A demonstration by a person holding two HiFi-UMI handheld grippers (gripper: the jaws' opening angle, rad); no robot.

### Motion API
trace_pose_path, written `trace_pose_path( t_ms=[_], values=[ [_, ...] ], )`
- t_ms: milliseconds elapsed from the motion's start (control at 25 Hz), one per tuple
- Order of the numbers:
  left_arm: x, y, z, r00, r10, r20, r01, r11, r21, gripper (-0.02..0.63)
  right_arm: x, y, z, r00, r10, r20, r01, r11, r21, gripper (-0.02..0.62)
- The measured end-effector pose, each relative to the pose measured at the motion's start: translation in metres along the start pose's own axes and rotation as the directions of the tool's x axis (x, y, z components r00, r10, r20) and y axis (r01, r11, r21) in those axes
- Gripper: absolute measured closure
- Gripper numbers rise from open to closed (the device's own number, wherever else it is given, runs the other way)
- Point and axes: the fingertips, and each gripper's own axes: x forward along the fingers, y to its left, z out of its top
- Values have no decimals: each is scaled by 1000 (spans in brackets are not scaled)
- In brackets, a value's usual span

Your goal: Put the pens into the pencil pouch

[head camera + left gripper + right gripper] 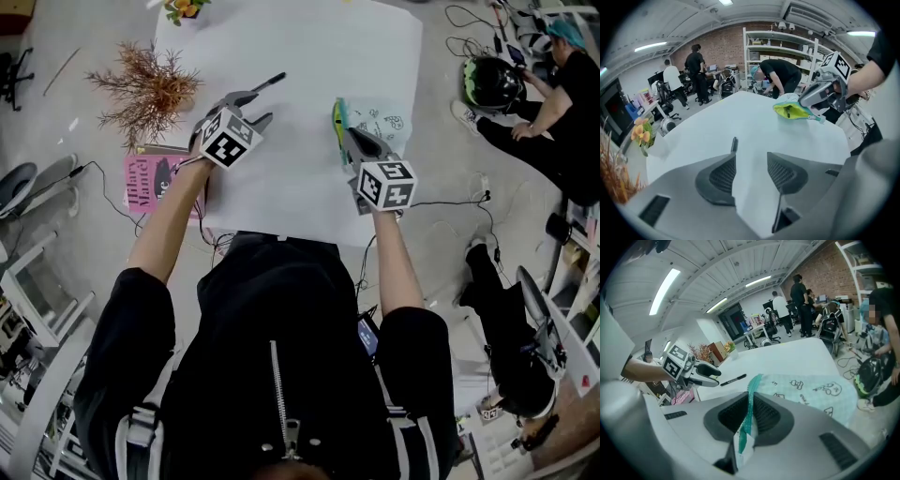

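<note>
Tabletop (pixel 309 56) is white, in a workshop with a brick wall (pixel 726 47) and shelves (pixel 778 47). Left gripper (pixel 751 159) stands open, the pen (pixel 734 143) lying just beyond its tips. Right gripper (pixel 749 416) is clamped on the pouch (pixel 811 385) by its zipper edge.

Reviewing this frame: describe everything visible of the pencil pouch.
The pencil pouch is a flat, soft fabric pouch, pale mint with black line doodles and a teal zipper strip along one edge; the left gripper view shows yellow-green lining at its mouth. It lies on the white table, toward the person's right. The fingers of the right gripper are shut on the zipper edge, which looks slightly raised. Nothing else touches it.
</note>
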Motion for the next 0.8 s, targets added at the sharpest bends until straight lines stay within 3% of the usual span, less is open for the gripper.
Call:
trace_pose_path(
  t_ms=[360,800],
  values=[
    [10,45,-54,983,120,-140,-136,984,-114,378,-1,0,-2,1000,-7,-6,7,1000,12,554],
    [31,51,-82,975,97,-201,-129,979,-157,422,-1,-1,-5,1000,-18,-9,18,1000,25,554]
  ],
)
